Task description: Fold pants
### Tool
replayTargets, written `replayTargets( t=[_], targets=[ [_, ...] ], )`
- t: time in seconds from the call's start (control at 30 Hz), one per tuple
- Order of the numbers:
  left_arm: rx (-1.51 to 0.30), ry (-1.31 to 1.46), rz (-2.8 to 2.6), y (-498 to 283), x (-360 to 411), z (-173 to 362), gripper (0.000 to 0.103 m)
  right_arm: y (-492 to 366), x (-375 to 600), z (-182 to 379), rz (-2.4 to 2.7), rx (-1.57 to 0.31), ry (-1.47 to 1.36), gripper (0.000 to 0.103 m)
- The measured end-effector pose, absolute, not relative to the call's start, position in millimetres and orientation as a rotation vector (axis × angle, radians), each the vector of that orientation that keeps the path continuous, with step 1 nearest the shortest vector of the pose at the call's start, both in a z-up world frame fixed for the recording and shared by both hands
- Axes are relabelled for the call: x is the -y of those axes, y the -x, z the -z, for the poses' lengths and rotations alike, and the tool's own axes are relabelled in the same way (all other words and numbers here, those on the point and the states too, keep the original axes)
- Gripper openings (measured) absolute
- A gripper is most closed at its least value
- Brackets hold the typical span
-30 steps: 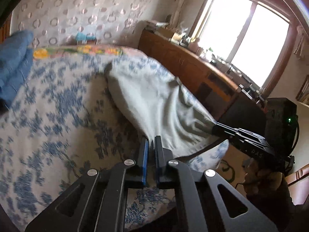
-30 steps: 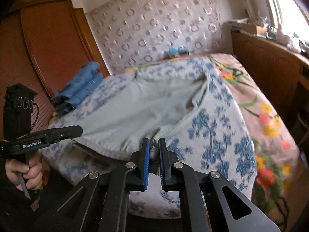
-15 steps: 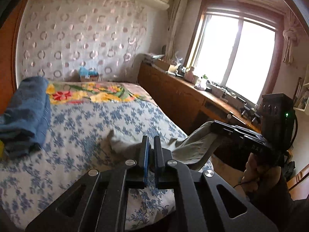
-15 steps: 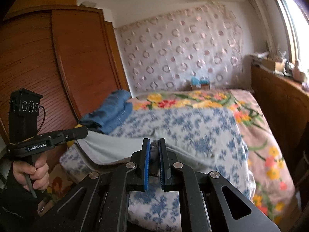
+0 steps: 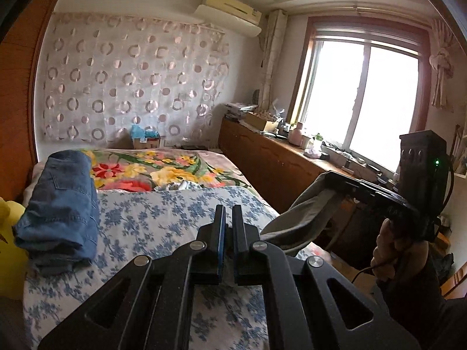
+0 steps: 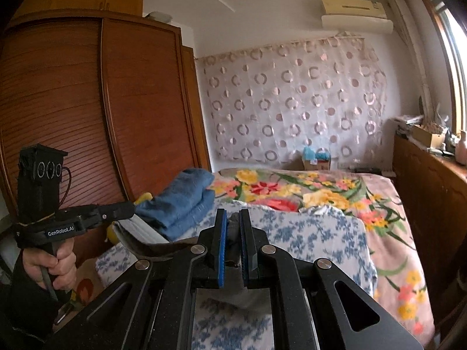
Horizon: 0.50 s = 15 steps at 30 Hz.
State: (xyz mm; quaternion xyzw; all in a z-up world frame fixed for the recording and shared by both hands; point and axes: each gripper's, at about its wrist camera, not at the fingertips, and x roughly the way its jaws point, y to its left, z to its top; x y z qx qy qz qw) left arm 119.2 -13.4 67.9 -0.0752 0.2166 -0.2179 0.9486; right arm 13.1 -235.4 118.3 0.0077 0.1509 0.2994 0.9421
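Note:
The grey pants hang in the air between my two grippers, lifted off the bed. My left gripper is shut on one corner of the cloth, which is mostly hidden behind its fingers. My right gripper is shut on the other corner, with a fold of grey cloth pinched between its pads. In the right wrist view the left gripper holds the pants' waistband at the left. In the left wrist view the right gripper holds the cloth at the right.
The bed has a blue-flowered sheet in front and a bright floral blanket behind. Folded blue jeans lie at its left side. A wooden wardrobe stands left, a low wooden cabinet under the window right.
Both grippers have risen with the pants, lifting them off the bed until they hang between them. The views have tilted up from the bed toward the room.

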Motion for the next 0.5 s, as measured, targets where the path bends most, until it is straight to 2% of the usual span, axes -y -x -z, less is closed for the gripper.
replayTargets(
  t=[0.2,0.5],
  targets=[
    [-0.446,0.152,0.424,-149.7,3.1,-73.5,0.005,-50.8,227.5,-112.0,-0.630,-0.312,-0.004,0.008],
    [-0.443,0.155,0.393,-220.9,-10.1,-94.5,0.005,-128.1,215.3,-134.1,-0.643,-0.313,0.010,0.008]
  ],
)
